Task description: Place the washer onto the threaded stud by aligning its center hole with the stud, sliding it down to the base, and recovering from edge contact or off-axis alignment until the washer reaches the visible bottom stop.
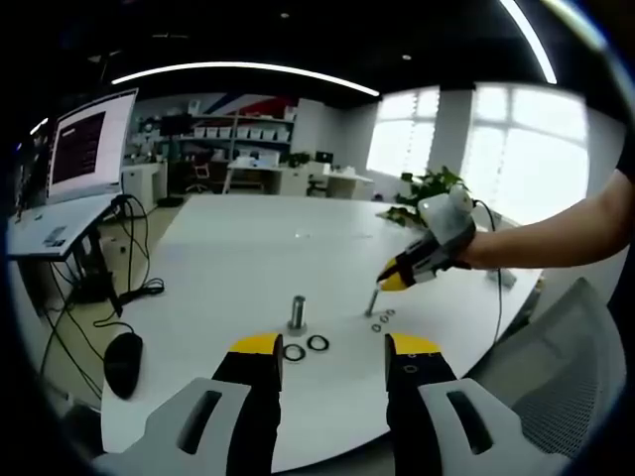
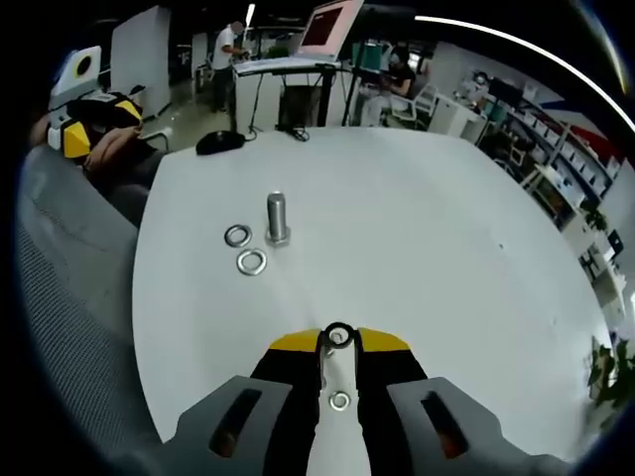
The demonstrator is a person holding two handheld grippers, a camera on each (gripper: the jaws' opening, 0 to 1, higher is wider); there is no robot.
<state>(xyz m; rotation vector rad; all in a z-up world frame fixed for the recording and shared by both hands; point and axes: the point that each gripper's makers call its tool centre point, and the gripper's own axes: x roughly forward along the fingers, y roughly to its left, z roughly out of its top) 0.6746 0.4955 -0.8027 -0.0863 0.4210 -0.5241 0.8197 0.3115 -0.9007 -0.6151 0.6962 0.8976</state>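
Tool work comes first here. Your right tool (image 2: 338, 342) has its two jaws pressed together on a small washer (image 2: 339, 336), which peeks out at the tips. In the left gripper view you can see that same right tool (image 1: 389, 281) out at about 2 o'clock, low over the table (image 1: 248, 248), with a few more little rings (image 1: 383, 318) lying just under it beside a thin pin (image 1: 370, 302).

Your left tool (image 1: 332, 347) has its jaws apart and holds nothing. In the right gripper view the left tool (image 2: 79, 139) waits far off at 10 o'clock, past the table's edge.

Now look out from the right tool. The threaded stud (image 2: 277, 218) stands upright on the table at about 11 o'clock, well apart from the tips. Two loose washers lie flat next to it: one (image 2: 251, 262) close to its foot and another (image 2: 237, 235) just beside that. Nothing sits on the stud yet.

So I think you are at the carrying step: the washer is picked up, but not yet brought over. Next, you need to move the right tool to the stud and hold the washer flat over its top. Line up the hole with the tip. If the rim bumps the top or tilts, lift a bit, level it, and try again. Then let it slide down to the bottom.
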